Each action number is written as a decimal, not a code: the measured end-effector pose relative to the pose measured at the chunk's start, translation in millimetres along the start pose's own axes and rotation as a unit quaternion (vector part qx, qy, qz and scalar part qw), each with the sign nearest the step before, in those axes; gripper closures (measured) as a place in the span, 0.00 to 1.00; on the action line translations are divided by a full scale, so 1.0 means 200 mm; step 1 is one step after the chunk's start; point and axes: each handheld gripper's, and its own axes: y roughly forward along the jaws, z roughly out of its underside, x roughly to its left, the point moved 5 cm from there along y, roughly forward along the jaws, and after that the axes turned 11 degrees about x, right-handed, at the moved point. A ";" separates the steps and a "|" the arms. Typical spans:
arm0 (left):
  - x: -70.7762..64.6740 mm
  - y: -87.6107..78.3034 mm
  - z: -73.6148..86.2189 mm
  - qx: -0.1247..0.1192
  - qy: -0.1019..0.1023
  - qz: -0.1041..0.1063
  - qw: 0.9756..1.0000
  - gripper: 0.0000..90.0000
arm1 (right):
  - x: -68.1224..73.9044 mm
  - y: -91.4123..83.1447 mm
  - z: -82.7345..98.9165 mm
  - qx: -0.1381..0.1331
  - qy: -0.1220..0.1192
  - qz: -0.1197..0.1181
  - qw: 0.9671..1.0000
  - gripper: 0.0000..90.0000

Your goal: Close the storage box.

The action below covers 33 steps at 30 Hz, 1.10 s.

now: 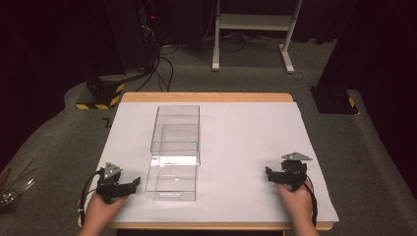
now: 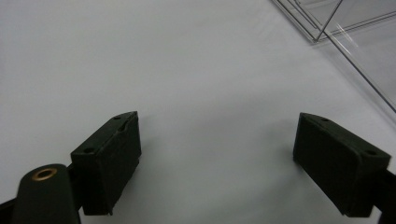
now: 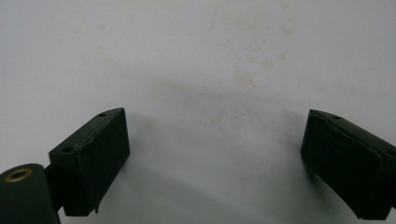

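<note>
A clear plastic drawer box (image 1: pixel 175 130) lies on the white table cover, its drawer (image 1: pixel 172 183) pulled out toward the near edge. My left gripper (image 1: pixel 134 184) rests on the table just left of the drawer, jaws pointing at it, open with nothing between them. The left gripper view has that gripper (image 2: pixel 217 154) over bare white surface, with a corner of the clear box (image 2: pixel 345 28) at the upper right. My right gripper (image 1: pixel 268 173) sits near the table's right side, well apart from the box. It (image 3: pixel 215 161) is open and empty over the white cover.
The white table cover (image 1: pixel 246 137) has faint stains in front of the right gripper. A wooden table edge (image 1: pixel 206 97) runs along the far side. On the floor beyond stand a white desk frame (image 1: pixel 253 34), cables and dark stands.
</note>
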 end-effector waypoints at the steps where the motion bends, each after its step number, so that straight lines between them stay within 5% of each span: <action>1: 0.00 0.00 0.00 0.000 0.000 0.000 1.000 0.17 | 0.00 0.00 0.00 0.000 0.000 0.000 1.000 0.08; 17: -0.02 -0.02 -0.02 -0.001 0.013 0.005 1.000 0.17 | 0.00 -0.01 0.00 -0.001 0.005 0.004 1.000 0.10; 33: -0.04 -0.11 -0.05 -0.034 0.026 0.008 0.999 0.16 | 0.02 -0.03 0.03 -0.001 0.004 0.005 1.000 0.10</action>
